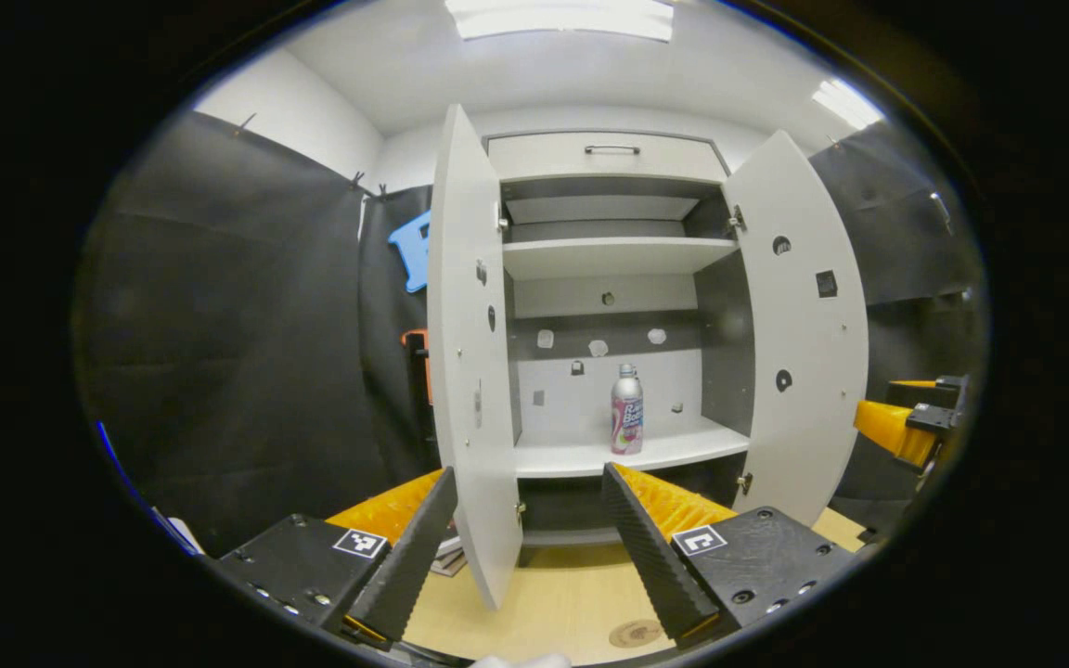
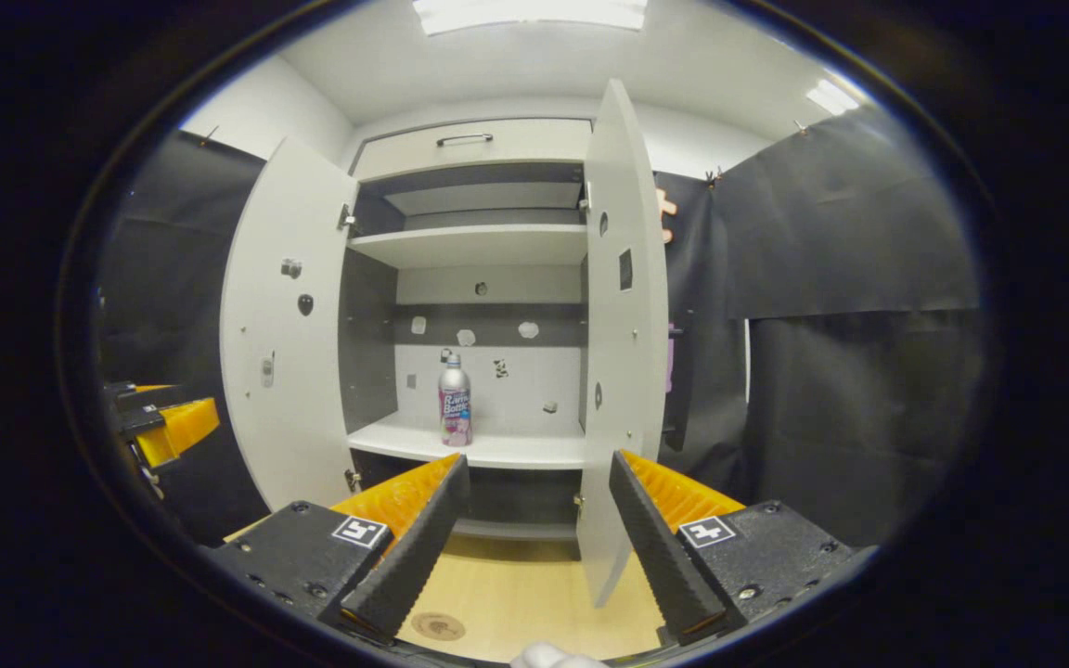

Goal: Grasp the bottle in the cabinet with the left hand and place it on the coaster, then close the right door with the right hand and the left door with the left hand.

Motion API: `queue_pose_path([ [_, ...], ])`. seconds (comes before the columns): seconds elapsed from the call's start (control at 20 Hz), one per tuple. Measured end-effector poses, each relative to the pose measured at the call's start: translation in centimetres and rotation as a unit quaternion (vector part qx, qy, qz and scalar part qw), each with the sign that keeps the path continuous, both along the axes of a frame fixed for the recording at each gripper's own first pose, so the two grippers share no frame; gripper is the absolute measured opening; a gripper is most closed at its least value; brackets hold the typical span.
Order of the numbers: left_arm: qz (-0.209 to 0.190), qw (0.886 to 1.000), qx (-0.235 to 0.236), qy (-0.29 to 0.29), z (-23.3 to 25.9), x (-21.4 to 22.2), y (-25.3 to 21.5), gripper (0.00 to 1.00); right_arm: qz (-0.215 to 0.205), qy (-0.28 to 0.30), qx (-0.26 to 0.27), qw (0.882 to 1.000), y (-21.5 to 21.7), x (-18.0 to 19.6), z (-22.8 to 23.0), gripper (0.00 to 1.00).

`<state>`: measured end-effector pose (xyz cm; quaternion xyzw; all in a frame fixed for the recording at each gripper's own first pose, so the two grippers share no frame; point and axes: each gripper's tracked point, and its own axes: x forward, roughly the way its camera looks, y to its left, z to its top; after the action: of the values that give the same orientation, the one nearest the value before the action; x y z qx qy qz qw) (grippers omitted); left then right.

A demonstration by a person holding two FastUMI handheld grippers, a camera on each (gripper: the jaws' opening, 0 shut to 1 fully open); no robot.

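Both views face the open cabinet (image 1: 609,278) from a little way back, above the worktop (image 1: 562,594); the left gripper view looks from its left, the right gripper view from its right, sharing the bottle (image 1: 626,408).

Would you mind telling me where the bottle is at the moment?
The bottle stands upright on the cabinet's lower shelf, between the two open doors. In the left gripper view it sits right of centre; in the right gripper view, left of centre.

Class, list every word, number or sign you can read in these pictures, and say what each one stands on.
None can be read for certain.
Bottle label: print, too blurred to read.
Right door sticker: too small to read.
Square marker: a pattern, no words.
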<state>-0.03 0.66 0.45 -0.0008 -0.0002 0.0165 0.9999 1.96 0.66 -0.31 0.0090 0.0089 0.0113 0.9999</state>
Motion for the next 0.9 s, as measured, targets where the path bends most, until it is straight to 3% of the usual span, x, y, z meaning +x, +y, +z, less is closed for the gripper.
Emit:
queue_pose_path([
  [0.45,0.006,1.0,-0.008,0.011,-0.6,0.7,0.1,1.0,0.004,0.003,0.005,1.0,0.0,0.7,0.2,1.0],
  [0.5,0.005,1.0,-0.007,0.008,-0.5,0.9,0.1,0.96,0.003,0.003,0.007,1.0,-0.1,0.7,0.2,1.0],
  [0.55,0.006,1.0,-0.005,0.007,-0.4,1.3,0.1,1.0,0.003,0.003,0.006,1.0,-0.1,0.8,0.2,0.99],
  [0.6,0.003,1.0,-0.005,0.005,-0.3,1.9,-0.1,0.96,0.002,0.003,0.006,1.0,-0.2,0.9,0.2,0.99],
  [0.8,-0.019,1.0,-0.006,-0.001,0.0,5.3,-1.7,0.96,-0.005,0.004,0.008,1.0,-0.6,1.0,0.7,0.99],
  [0.85,-0.024,1.0,-0.006,-0.005,0.2,6.4,-2.2,1.0,-0.004,0.005,0.011,1.0,-0.5,1.0,0.9,0.99],
  [0.9,-0.033,0.999,-0.008,-0.009,0.3,7.7,-2.9,0.96,-0.007,0.005,0.012,1.0,-0.5,1.0,1.1,0.99],
])
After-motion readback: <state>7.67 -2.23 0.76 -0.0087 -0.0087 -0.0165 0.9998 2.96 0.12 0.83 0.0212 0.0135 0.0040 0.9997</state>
